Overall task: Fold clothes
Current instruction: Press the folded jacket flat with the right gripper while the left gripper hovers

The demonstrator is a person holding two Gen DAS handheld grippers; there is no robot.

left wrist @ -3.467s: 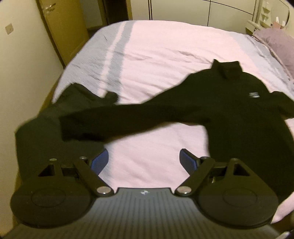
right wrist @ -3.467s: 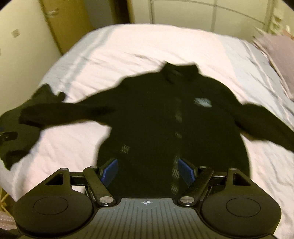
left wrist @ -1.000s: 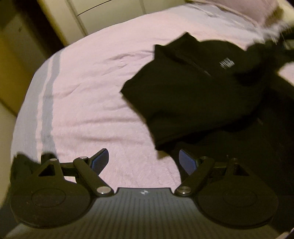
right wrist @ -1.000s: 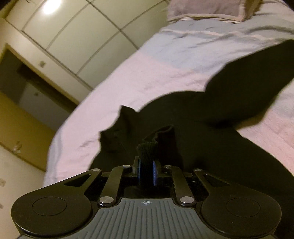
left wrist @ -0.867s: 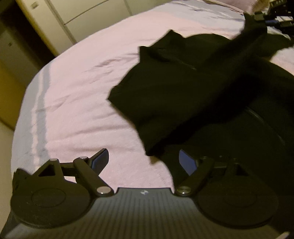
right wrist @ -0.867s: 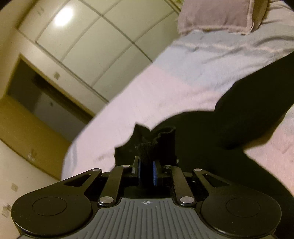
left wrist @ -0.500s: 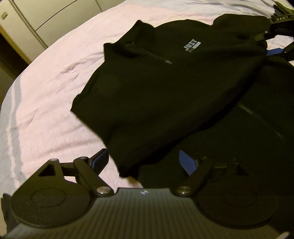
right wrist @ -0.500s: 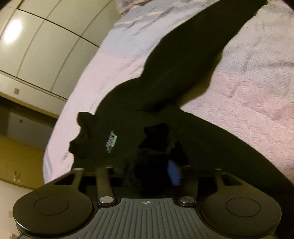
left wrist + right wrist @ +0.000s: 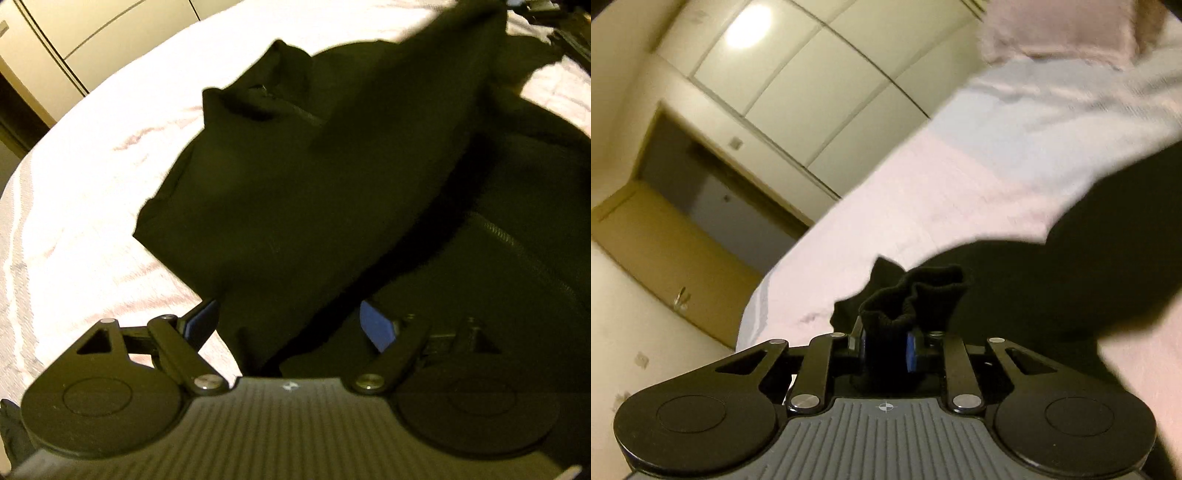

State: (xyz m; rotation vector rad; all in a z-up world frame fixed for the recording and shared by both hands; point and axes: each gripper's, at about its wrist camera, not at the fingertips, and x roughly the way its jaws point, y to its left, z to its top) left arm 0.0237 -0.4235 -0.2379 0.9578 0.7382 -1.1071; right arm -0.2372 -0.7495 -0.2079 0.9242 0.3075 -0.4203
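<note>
Black jacket (image 9: 295, 206) is lying on the bed (image 9: 81, 192).
Right gripper (image 9: 885, 350) is clenching what seems its ribbed cuff (image 9: 908, 295); left gripper (image 9: 288, 325) is gaping, released, above the jacket.

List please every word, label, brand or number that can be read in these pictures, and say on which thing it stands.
None can be read.
black jacket: no print shows; a sleeve lies across its chest.
left gripper: only a small crosshair mark on its body, no letters.
right gripper: the same crosshair mark, no letters.
wardrobe doors and bed cover: no writing visible.
</note>
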